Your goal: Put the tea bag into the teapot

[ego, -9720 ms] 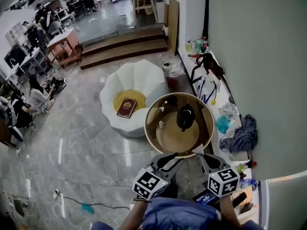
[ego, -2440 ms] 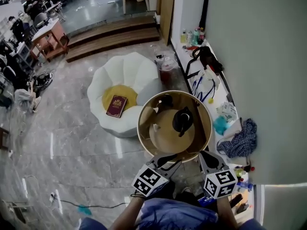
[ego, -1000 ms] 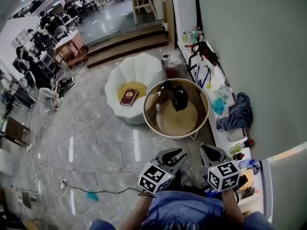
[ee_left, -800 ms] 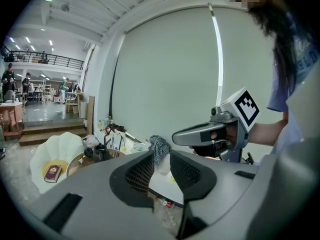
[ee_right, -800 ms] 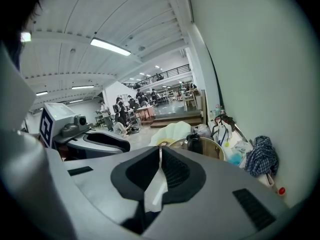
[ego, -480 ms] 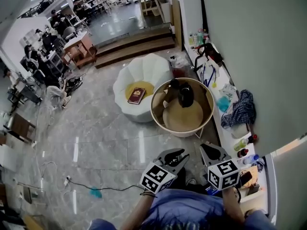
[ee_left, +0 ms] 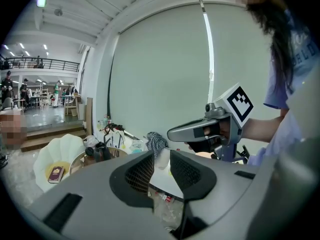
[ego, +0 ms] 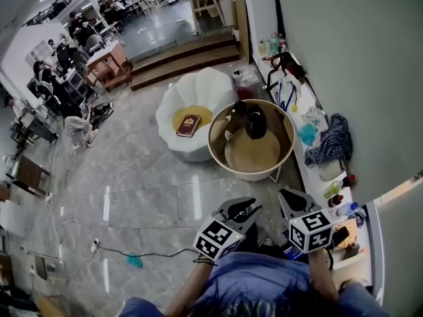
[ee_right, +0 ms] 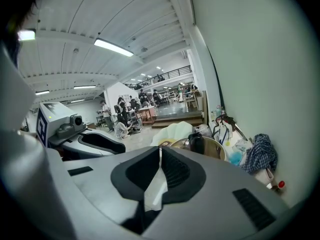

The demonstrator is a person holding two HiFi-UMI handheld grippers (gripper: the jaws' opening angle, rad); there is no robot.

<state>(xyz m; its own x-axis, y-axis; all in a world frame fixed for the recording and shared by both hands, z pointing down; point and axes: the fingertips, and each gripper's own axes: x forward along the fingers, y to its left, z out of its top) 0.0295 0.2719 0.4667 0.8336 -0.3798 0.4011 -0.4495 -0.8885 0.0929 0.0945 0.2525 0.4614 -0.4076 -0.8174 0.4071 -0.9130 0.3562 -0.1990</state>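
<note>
A black teapot [ego: 255, 123] stands at the back of a round wooden table [ego: 218, 152] with a raised rim, well ahead of me. A small pale item [ego: 228, 136] lies on the table's left side, too small to identify. Both grippers hang close to my body, far short of the table. My left gripper [ego: 248, 209] is open, and its own view shows nothing between the pads of my left gripper [ee_left: 161, 156]. My right gripper [ego: 285, 195] is shut, and its own view shows the pads of my right gripper [ee_right: 160, 150] meeting with nothing seen between them. The teapot [ee_right: 196, 143] shows beyond them.
A white shell-shaped seat [ego: 198, 98] holding a red book [ego: 188, 125] sits left of the table. A low ledge [ego: 317, 177] along the right wall carries bottles, bags and a checked cloth [ego: 330, 145]. A cable [ego: 132, 253] lies on the grey floor. Steps and people at desks are far back left.
The head view has drawn back from the table, which now looks smaller and farther away. Both grippers stay low by my body with their jaws unchanged.
</note>
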